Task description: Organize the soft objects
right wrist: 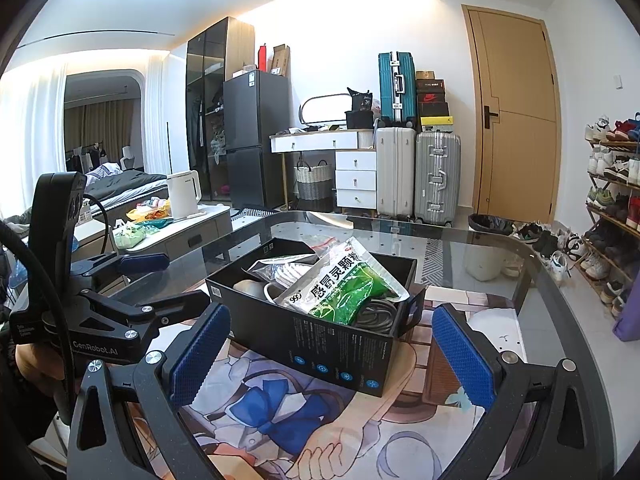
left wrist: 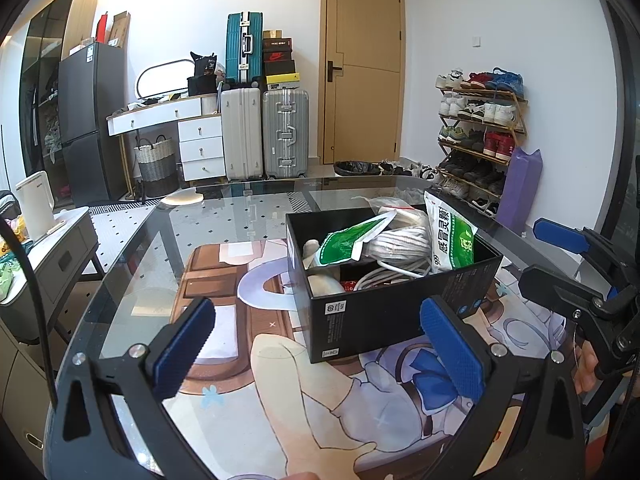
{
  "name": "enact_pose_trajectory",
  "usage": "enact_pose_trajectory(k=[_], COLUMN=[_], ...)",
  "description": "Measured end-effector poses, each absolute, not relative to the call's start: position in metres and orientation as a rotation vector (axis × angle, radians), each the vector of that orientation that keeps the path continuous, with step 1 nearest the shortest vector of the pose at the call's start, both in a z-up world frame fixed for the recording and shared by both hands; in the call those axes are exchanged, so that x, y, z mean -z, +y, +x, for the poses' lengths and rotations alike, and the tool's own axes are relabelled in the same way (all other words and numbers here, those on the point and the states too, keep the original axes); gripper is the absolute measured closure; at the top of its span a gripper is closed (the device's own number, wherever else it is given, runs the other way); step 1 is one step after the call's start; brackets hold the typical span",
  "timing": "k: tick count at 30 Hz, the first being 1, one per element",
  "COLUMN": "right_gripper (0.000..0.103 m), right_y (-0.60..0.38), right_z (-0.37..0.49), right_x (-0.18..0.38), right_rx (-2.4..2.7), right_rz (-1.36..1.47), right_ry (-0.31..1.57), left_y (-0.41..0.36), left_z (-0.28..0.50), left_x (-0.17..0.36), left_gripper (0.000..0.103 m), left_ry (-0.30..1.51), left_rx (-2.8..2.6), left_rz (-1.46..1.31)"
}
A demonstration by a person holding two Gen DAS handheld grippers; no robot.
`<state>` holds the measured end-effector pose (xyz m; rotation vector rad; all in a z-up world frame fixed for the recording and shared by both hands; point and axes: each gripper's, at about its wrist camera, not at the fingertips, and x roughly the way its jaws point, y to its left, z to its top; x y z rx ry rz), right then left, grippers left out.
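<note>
An open black box (left wrist: 380,320) stands on the printed mat of a glass table. Inside it lie a green-and-white medicine packet (left wrist: 450,236), a second such packet (left wrist: 344,242), a coil of white cable (left wrist: 396,240) and a beige soft item (left wrist: 324,280). My left gripper (left wrist: 320,350) is open just in front of the box's near-left corner, holding nothing. In the right wrist view the box (right wrist: 312,340) sits between and beyond the open fingers of my right gripper (right wrist: 332,356), with the packet (right wrist: 344,280) on top. Each gripper shows in the other's view, the right gripper (left wrist: 548,256) and the left gripper (right wrist: 168,280), both open.
The printed mat (left wrist: 248,360) covers the near part of the glass table (left wrist: 240,208). A low side table with a white kettle (right wrist: 182,194) stands to the left. Suitcases (left wrist: 284,132), a shoe rack (left wrist: 480,132) and a door (left wrist: 364,64) line the far wall.
</note>
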<state>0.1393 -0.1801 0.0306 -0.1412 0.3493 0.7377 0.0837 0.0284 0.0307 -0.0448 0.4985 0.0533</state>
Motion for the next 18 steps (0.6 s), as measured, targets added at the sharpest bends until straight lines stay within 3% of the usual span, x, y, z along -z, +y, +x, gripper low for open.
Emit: enact_pose_trajectory(k=[18], right_gripper=[0.001], right_y=[-0.1804], right_z=[0.1392], right_x=[-0.0303], right_rx=[-0.736], right_rz=[-0.141], right_ry=[0.351], left_y=[0.0262], left_z=[0.0834], left_x=[-0.0314], left_gripper=[0.000], left_ry=[0.495], left_rx=[-0.055], left_rz=[-0.043])
